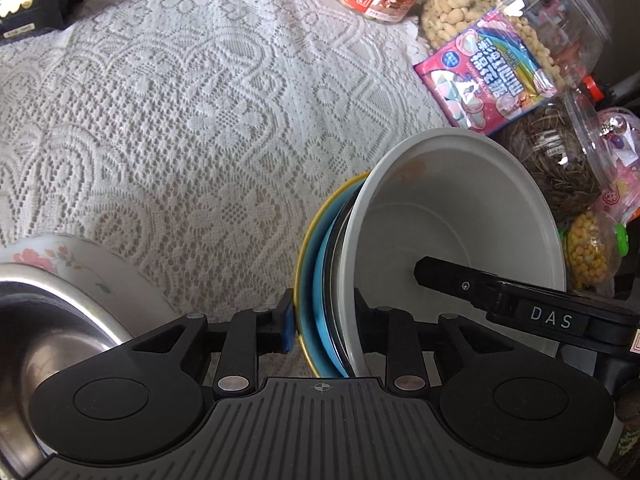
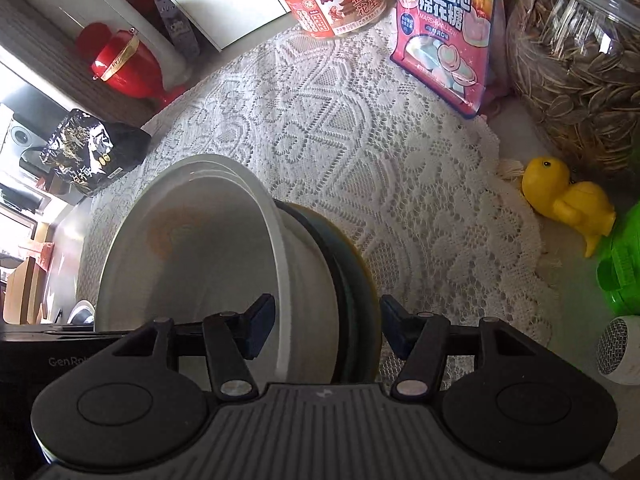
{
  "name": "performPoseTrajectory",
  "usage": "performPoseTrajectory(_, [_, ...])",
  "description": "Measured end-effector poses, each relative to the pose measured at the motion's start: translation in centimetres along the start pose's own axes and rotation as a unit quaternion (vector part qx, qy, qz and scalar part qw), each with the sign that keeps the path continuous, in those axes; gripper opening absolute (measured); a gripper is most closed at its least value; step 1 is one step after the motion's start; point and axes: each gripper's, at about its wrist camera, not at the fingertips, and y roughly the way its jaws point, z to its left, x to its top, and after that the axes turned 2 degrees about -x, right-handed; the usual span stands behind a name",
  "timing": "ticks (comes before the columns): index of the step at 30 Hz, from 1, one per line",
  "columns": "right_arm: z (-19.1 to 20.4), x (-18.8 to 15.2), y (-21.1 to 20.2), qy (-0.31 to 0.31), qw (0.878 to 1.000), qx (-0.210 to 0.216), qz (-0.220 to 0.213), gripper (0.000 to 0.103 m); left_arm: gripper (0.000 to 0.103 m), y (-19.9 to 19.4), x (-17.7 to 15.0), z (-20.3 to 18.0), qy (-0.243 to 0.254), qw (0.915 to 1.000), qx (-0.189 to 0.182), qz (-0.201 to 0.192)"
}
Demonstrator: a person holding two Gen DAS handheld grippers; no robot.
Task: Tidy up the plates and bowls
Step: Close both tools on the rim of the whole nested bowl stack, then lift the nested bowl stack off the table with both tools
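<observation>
Far left in the left wrist view: shiny steel bowl (image 1: 52, 320) sits nested in a white floral-print dish (image 1: 80, 264) on the white lace tablecloth (image 1: 180, 120). That pair reads as already stacked.

Centre: the main stack is up on edge, both grippers on it. Left gripper (image 1: 322, 316) is narrowed down onto the rims: one pad on the yellow-rimmed blue plate (image 1: 310, 264), the other inside the white plastic bowl (image 1: 452, 216), with a dark-rimmed dish (image 1: 334, 264) sandwiched between. It looks clamped.

In the right wrist view, the right gripper (image 2: 326, 328) is about half open, spanning the same white plastic bowl (image 2: 192, 248) and the plates behind it. The left finger is inside the bowl; the right finger stands just clear of the yellow rim. Whether the pads actually press, I can't tell.

Right side clutter is untouched: peanut jar (image 2: 336, 0), pink marshmallow bag (image 2: 440, 32), sunflower seed jar (image 2: 580, 72), yellow toy duck (image 2: 564, 196).

Judgement: nesting is mostly done. Left to do: set the tilted stack down flat, probably merge or park it beside the steel-bowl pair. Risk is the plates sliding out of the pinch.
</observation>
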Motion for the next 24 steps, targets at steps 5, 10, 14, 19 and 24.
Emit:
performPoseTrajectory(5, [-0.8,-0.1,0.4,0.011,1.000,0.014,0.009,0.058,0.027,-0.1,1.2,-1.2,0.019,0.9988,0.033,0.032])
performPoseTrajectory(10, [-1.6,-0.1,0.4,0.019,0.999,0.029,-0.003,0.058,0.028,-0.6,1.6,-1.9,0.030,0.9977,0.051,0.031])
performPoseTrajectory(14, [-1.8,-0.3,-1.9,0.012,0.997,-0.001,-0.073,0.058,0.029,-2.0,1.6,-2.5,0.050,0.9972,0.055,-0.005])
performPoseTrajectory(19, [-3.0,-1.1,-1.0,0.026,0.996,-0.001,-0.081,0.053,0.036,-3.5,1.4,-3.7,0.090,0.9939,0.047,-0.043])
performPoseTrajectory(24, [-0.8,-2.0,-0.6,-0.033,0.996,-0.024,-0.085,0.050,0.033,-3.0,1.1,-4.9,0.129,0.9872,0.081,-0.048])
